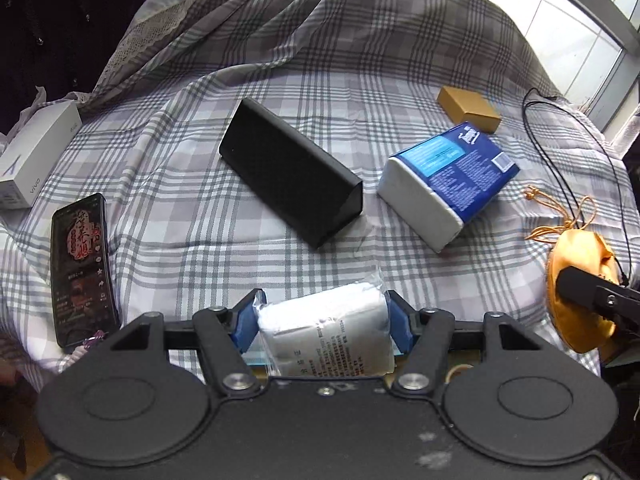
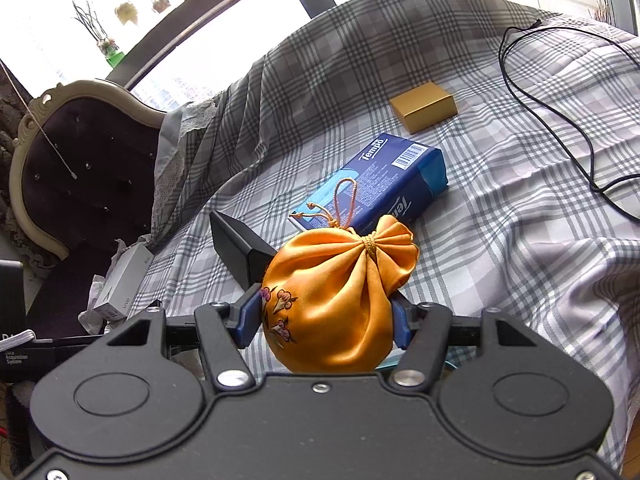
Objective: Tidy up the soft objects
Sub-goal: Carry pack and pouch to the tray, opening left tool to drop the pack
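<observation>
My left claw (image 1: 322, 322) is clamped on a white plastic-wrapped pack (image 1: 326, 336); my right claw (image 2: 326, 320) pinches an orange drawstring pouch (image 2: 336, 300). Beneath both lies a grey plaid sheet (image 1: 320, 80). Just ahead of the left I see a black triangular case (image 1: 288, 172), a blue tissue pack (image 1: 448, 184) and a gold box (image 1: 468, 108) beyond, a phone (image 1: 82, 268) to its left. A black cable (image 2: 560, 120) trails right; windows behind.

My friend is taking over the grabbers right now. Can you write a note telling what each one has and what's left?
Left gripper: shut on the white tissue pack.
Right gripper: shut on the orange pouch.
Still on the plaid cloth: the blue Tempo pack, also soft.
Done: both soft things gripped.
Left: set them down together, probably fetch the Tempo pack too.
</observation>
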Available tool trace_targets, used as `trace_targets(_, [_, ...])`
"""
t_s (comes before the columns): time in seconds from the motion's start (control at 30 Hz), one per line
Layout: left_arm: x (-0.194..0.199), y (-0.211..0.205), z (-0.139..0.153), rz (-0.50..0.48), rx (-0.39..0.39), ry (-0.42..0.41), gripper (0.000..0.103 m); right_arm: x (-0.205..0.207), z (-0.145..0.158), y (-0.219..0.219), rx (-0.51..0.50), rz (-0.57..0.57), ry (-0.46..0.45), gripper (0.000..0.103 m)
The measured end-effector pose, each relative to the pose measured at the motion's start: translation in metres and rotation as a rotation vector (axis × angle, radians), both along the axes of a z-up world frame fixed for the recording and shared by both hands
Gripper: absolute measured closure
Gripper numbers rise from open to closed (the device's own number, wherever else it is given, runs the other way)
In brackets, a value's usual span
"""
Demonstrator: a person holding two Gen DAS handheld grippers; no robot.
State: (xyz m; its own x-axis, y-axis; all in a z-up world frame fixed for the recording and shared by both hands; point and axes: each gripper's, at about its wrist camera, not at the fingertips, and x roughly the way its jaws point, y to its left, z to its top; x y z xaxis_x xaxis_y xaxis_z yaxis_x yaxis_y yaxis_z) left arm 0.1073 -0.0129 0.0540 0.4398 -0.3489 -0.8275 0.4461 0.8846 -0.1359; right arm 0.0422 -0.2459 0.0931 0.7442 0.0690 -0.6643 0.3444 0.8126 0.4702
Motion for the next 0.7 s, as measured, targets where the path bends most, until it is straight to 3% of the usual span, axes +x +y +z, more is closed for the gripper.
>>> trace_targets(0.13, [-0.032, 0.009, 0.019, -0.031, -0.028, -0.016, 0.042, -0.016, 0.008, 0.005, -0.014, 0.022, -0.017, 0.043])
trace_targets(0.33, [-0.073, 0.022, 0.029, -0.059, -0.01, -0.034, 0.042, -0.036, 0.014, 0.009, -0.03, 0.055, -0.029, 0.043])
trace_targets(0.53, [-0.1, 0.037, 0.019, -0.044, 0.049, -0.019, 0.042, -0.049, 0.013, 0.014, -0.025, 0.1, -0.015, 0.043])
trace_targets(0.7, [-0.107, 0.047, 0.0, -0.02, 0.076, 0.043, 0.041, -0.055, 0.01, 0.02, -0.046, 0.14, 0.018, 0.043])
